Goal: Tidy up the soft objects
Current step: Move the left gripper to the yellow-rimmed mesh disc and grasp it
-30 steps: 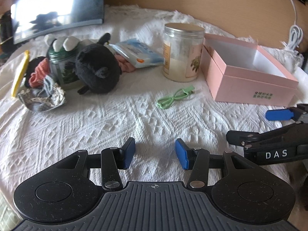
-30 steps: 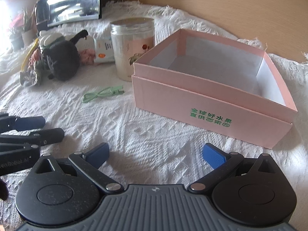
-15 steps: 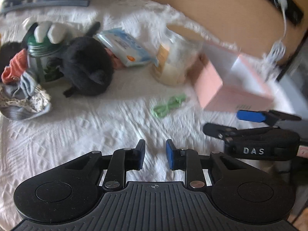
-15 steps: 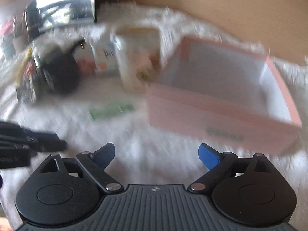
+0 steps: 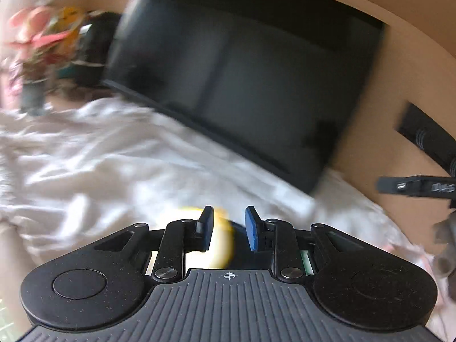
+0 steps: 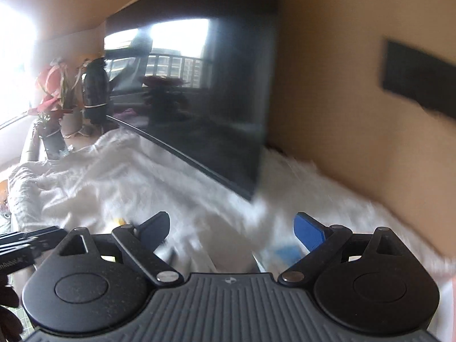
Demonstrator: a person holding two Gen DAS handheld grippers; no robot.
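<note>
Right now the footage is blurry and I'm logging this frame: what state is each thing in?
left gripper: part open, nothing clearly gripped
right gripper: wide open, empty
monitor: screen dark, only reflections
white cloth: spread out, rumpled
yellow object: too blurred to tell
potted plant: upright

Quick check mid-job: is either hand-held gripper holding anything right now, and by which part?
Nothing is held. The left hand-held gripper stands part open with a blurred yellow thing behind its gap, not clamped; the right hand-held gripper is wide open.
</note>
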